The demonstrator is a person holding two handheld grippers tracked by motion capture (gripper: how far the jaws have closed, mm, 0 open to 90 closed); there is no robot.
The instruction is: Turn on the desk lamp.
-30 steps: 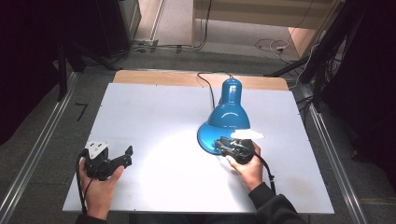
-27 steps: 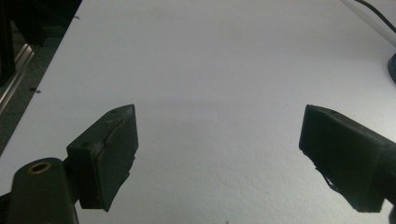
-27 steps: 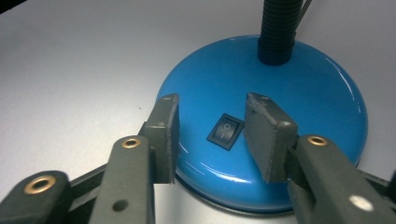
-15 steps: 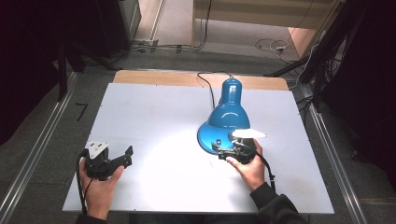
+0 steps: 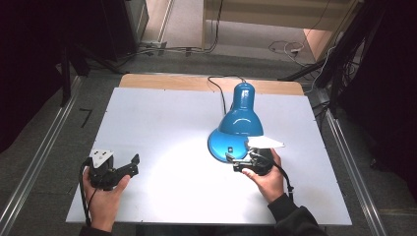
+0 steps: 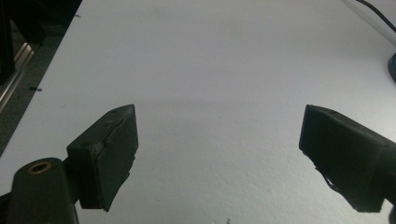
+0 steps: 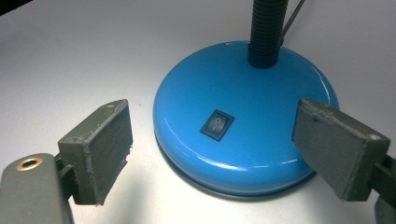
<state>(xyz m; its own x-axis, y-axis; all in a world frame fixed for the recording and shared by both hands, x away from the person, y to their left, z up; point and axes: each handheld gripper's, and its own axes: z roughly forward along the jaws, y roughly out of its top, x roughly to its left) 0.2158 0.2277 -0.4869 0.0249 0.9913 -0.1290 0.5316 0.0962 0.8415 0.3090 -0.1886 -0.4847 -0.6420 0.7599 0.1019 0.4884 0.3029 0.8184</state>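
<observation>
Lamp, high view: blue desk lamp (image 5: pixel 239 123) at right-centre of white table (image 5: pixel 162 118), lit, shade bowed over its base; right gripper (image 5: pixel 235 161) just beside the base, left gripper (image 5: pixel 132 164) well apart at near left.
Left gripper view: jaws spread wide over bare table, nothing between.
Right gripper view: jaws apart, clamped on nothing; lamp base (image 7: pixel 243 116) just ahead, rocker switch (image 7: pixel 217 125) between the jaw lines.
Risk: likely a switch press — a wide jaw could miss the small rocker or push the base sideways.
Risk, cord: cable (image 5: pixel 220 93) behind — could drag if base slides.
</observation>
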